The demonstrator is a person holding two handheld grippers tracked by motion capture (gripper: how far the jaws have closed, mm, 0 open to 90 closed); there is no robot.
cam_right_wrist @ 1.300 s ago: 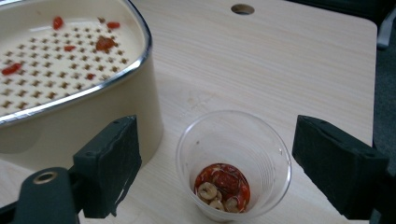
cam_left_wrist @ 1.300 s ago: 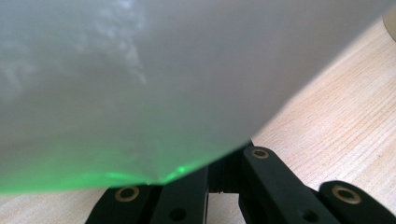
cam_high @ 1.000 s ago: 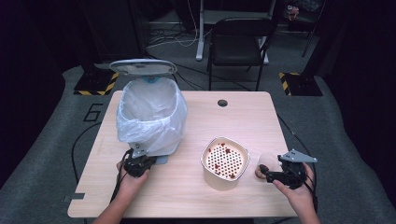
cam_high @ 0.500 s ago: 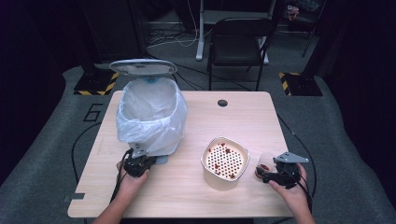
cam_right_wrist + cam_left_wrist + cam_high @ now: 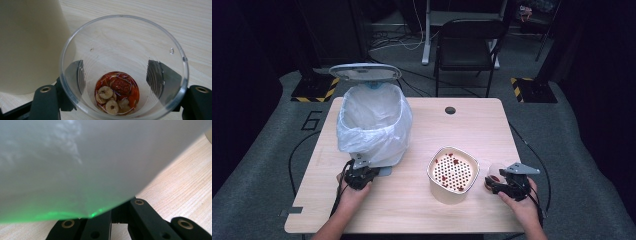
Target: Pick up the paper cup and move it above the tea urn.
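Note:
A clear plastic cup (image 5: 125, 50) with red dates and pale slices at its bottom stands on the wooden table (image 5: 412, 215), just right of a beige container (image 5: 452, 175). My right gripper (image 5: 499, 186) (image 5: 116, 75) straddles the cup. Its jaws have just been closing, and both pads (image 5: 155, 75) now lie against the cup's wall. My left gripper (image 5: 358, 176) (image 5: 117, 213) sits shut at the foot of the bin's white bag (image 5: 87, 165). Whether a fold of the bag is caught in it I cannot tell.
The beige container holds a perforated strainer insert (image 5: 453, 172) flecked with red bits. The bag-lined bin (image 5: 372, 125) stands at the table's left with its lid (image 5: 364, 72) raised. A cable hole (image 5: 450, 110) is at the table's back, with a chair (image 5: 467, 45) beyond.
My right hand has sunk slightly toward the table and its jaws have narrowed around the cup. The left hand has stayed where it was.

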